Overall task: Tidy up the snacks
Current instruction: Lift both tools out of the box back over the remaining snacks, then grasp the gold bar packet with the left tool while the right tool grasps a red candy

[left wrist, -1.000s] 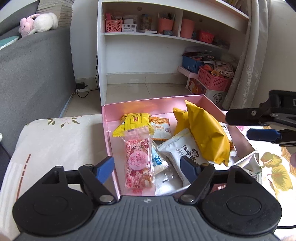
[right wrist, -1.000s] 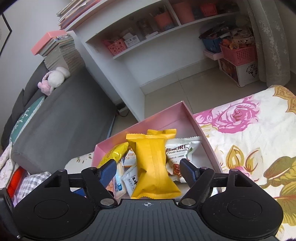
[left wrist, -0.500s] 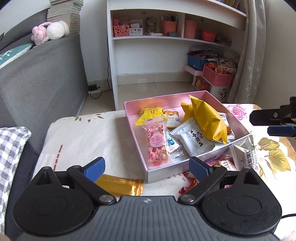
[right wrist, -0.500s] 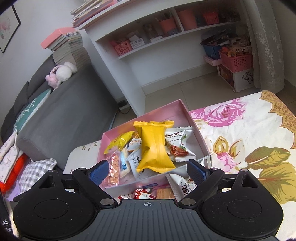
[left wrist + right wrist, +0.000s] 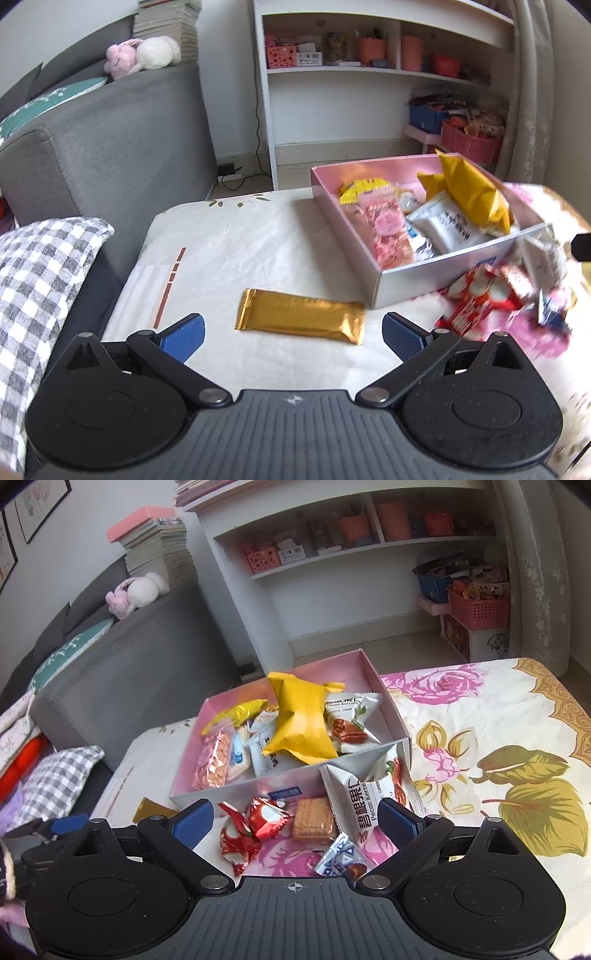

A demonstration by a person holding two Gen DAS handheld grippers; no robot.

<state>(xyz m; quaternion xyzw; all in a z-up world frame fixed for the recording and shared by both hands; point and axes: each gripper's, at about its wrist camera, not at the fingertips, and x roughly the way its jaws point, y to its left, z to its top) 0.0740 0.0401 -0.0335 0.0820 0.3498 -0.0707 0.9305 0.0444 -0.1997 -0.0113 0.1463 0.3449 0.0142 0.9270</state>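
Observation:
A pink box (image 5: 402, 275) (image 5: 240, 788) on the cloth-covered table holds several snack packets, with a big yellow bag (image 5: 471, 194) (image 5: 301, 723) on top. A gold bar (image 5: 300, 315) lies flat on the cloth in front of my left gripper (image 5: 293, 334), which is open and empty just short of it. My right gripper (image 5: 295, 818) is open and empty above loose snacks by the box's near wall: red candy wrappers (image 5: 258, 819), a biscuit pack (image 5: 314, 818), a white pecan packet (image 5: 364, 799) leaning on the box, and a small blue-white packet (image 5: 341, 856).
A grey sofa (image 5: 103, 147) with a checked cushion (image 5: 37, 273) borders the table's left side. White shelves (image 5: 351, 572) and pink baskets (image 5: 480, 609) stand beyond the table. The left gripper shows at the lower left of the right wrist view (image 5: 55, 829).
Both grippers have pulled back from the box towards the table's near side. The left one swung left, bringing the gold bar into view. The yellow bag stays in the box.

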